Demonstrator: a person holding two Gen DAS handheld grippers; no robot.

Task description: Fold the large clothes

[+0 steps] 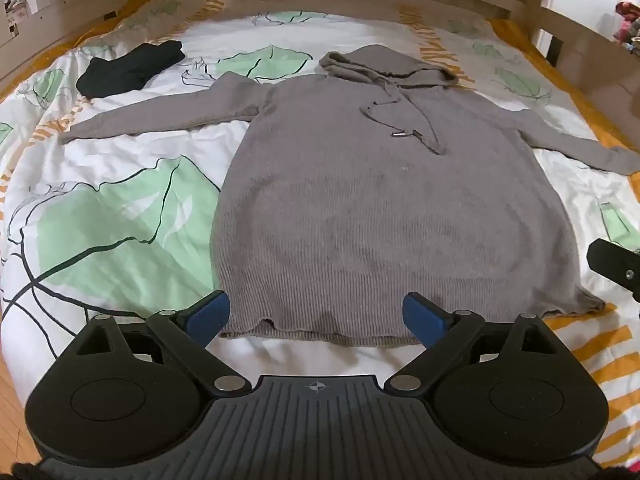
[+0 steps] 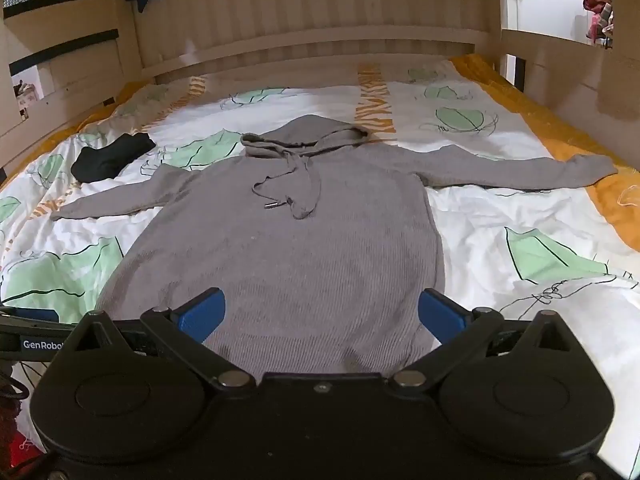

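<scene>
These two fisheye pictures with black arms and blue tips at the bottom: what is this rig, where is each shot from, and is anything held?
Each picture comes from a camera on a hand-held two-finger gripper, looking forward along its fingers. The left gripper and the right gripper are both open and hold nothing. Before them a grey hoodie lies flat on a patterned bedspread, sleeves spread, hood away from the cameras. A dark folded garment lies beyond its left sleeve. No fold has begun.

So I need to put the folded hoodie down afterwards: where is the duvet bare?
Bare duvet lies below the left sleeve, beside the hoodie, and below the right sleeve. The far left corner holds a black garment.
</scene>
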